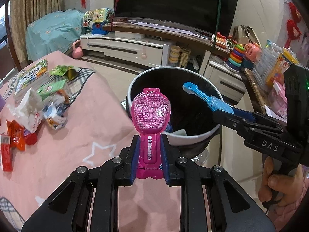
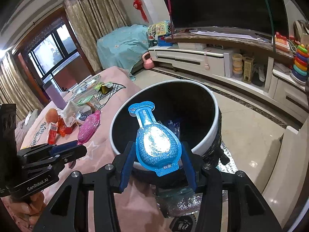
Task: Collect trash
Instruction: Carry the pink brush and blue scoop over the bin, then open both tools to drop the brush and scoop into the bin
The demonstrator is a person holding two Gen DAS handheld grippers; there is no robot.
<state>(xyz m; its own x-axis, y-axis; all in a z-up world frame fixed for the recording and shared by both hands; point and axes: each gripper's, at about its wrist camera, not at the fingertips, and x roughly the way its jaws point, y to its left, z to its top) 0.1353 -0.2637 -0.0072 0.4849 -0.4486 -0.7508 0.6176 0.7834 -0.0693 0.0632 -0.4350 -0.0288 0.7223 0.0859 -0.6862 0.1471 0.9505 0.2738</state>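
My left gripper (image 1: 150,145) is shut on the narrow stem of a pink spoon-shaped blister pack (image 1: 151,108), which stands upright in front of the bin's near rim. The black trash bin (image 1: 193,136) with a white rim stands beside the pink-covered table. Over the bin's right side, my right gripper (image 1: 227,114) holds a blue pack of the same shape (image 1: 204,96). In the right wrist view, the right gripper (image 2: 157,150) is shut on the wide end of the blue pack (image 2: 154,143) above the bin (image 2: 214,104). The left gripper (image 2: 77,147) carries the pink pack (image 2: 89,127) at the left.
Loose trash lies on the pink tablecloth (image 1: 87,135): crumpled white wrappers (image 1: 29,112), a green carton (image 1: 52,89), red packets (image 1: 17,137), green foil bags (image 1: 65,71). Behind the bin are a TV stand (image 1: 125,46) and a TV (image 1: 173,0). Toys crowd a shelf (image 1: 270,63) on the right.
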